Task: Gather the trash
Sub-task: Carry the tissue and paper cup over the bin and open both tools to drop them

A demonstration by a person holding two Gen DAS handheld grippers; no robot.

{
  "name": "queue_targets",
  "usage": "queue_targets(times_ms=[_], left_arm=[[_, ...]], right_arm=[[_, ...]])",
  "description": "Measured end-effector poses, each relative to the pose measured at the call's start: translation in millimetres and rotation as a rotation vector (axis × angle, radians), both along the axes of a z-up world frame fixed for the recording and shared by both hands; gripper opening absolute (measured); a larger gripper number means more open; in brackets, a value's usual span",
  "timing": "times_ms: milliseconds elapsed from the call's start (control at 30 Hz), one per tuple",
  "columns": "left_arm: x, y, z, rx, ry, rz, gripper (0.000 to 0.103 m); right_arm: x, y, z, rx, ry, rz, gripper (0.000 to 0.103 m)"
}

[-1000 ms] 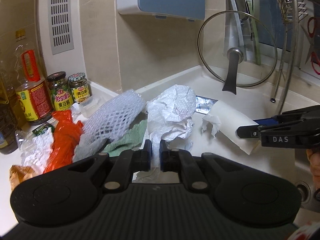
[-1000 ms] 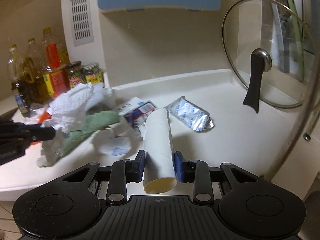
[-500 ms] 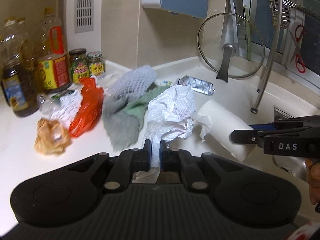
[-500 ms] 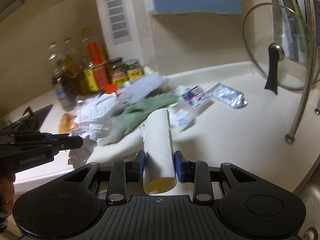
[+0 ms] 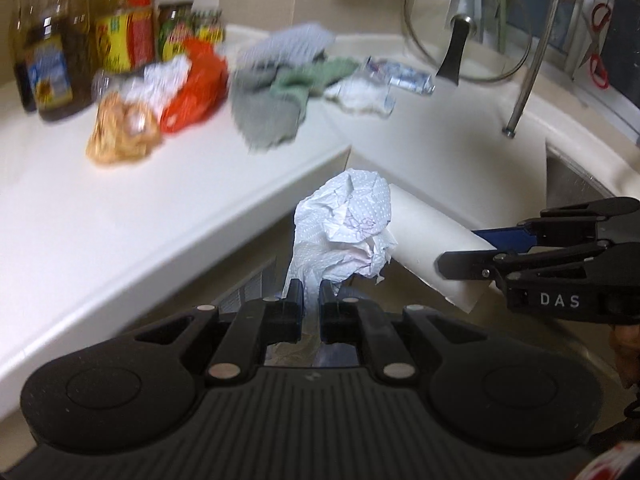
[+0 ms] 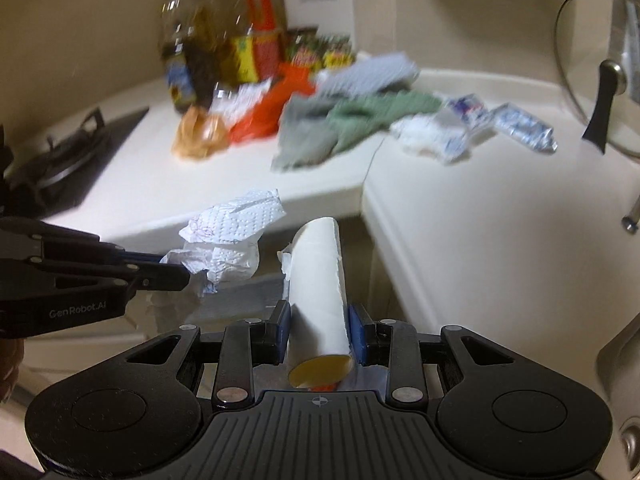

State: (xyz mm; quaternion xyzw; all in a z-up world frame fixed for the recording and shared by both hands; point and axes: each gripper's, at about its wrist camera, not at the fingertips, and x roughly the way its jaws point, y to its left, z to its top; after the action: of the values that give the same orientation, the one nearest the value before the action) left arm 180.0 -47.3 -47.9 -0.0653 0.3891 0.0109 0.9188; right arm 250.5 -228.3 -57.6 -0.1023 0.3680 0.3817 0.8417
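The desk [image 5: 120,216] now lies further off, from 9 to 1 o'clock, with both grippers drawn back beyond its edge since a second ago. The right gripper [image 6: 318,330] still pinches the cardboard tube [image 6: 316,280], at 3 o'clock of the crumpled paper towel [image 5: 344,224] pinched in the left gripper [image 5: 310,304].

Bottles [image 5: 48,52], jars [image 5: 188,28] blurred; lid [image 6: 600,80] cropped.

Warm, dim indoor light, fisheye bend at the edges
We see motion blur on the bottles [image 5: 48,52] and rags [image 6: 320,136]; the white table [image 5: 120,216] glares softly, near fingers [image 5: 294,312] stay sharp
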Motion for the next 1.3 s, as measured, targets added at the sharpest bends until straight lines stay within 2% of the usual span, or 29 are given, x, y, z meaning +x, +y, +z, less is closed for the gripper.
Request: queue_targets(times_ms=[100, 333, 567, 1000, 1300], left_arm=[[0, 2, -17, -0.011, 0.038, 0.011, 0.007], [6, 6, -59, -0.022, 0.154, 0.034, 0.007], [15, 8, -89, -0.024, 0.235, 0.029, 0.007], [37, 8, -116, -0.032, 0.293, 0.016, 0.007], [42, 6, -121, -0.034, 0.303, 0.021, 0.007]], right_arm=[[-1, 5, -12, -0.029, 0.005, 0.019, 0.032], [2, 17, -65, -0.114, 0.057, 0.036, 0.032], [1, 19, -95, -0.165, 0.105, 0.033, 0.032], [12, 25, -116, -0.206, 0.137, 0.025, 0.032], [18, 31, -121, -0.208, 0.154, 0.02, 0.032]])
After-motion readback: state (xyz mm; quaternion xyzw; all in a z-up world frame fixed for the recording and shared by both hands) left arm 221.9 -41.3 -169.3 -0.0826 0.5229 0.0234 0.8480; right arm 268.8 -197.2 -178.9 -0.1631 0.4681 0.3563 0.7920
